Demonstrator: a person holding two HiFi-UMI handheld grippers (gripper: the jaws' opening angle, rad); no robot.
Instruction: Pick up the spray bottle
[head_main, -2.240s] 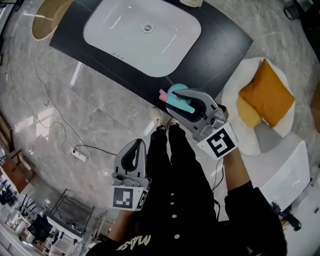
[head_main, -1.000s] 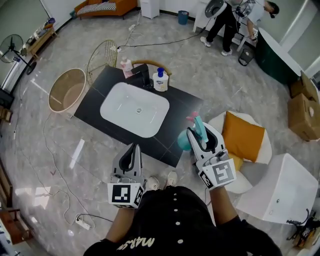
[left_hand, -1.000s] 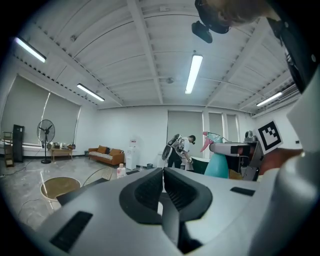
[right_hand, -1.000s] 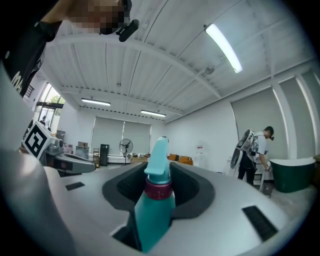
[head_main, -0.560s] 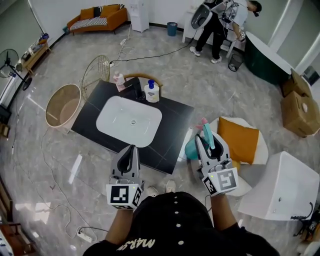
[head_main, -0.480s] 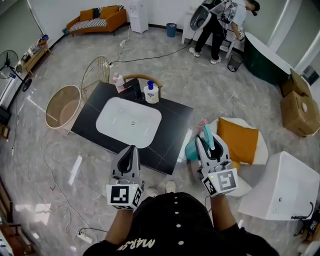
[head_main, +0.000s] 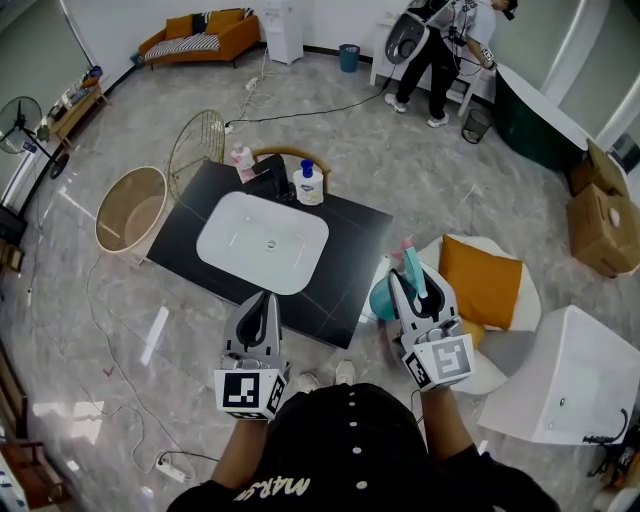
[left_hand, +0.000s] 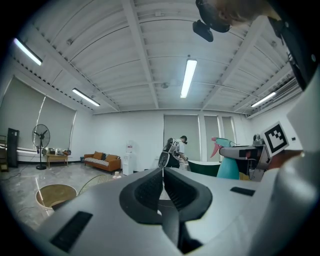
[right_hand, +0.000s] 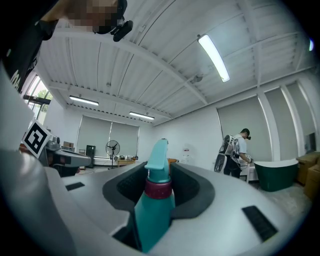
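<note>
Lower right in the head view, the right gripper (head_main: 412, 288) clamps the teal spray bottle (head_main: 382, 297) by its neck alone, so any slackening could let the body slip out; the left gripper (head_main: 265, 303) is closed, empty.

Six o'clock in the head view: pale lettering across the person's black top (head_main: 272, 486). It starts like "MAR", and the rest is too warped to call. Two marker cubes, one at seven o'clock (head_main: 248, 393), one between four and five (head_main: 441, 362), each flash a black-and-white square code, no letters. Up at twelve, the pump bottle (head_main: 309, 184) on the bench (head_main: 350, 260) wears a blue label, too small to read.
</note>
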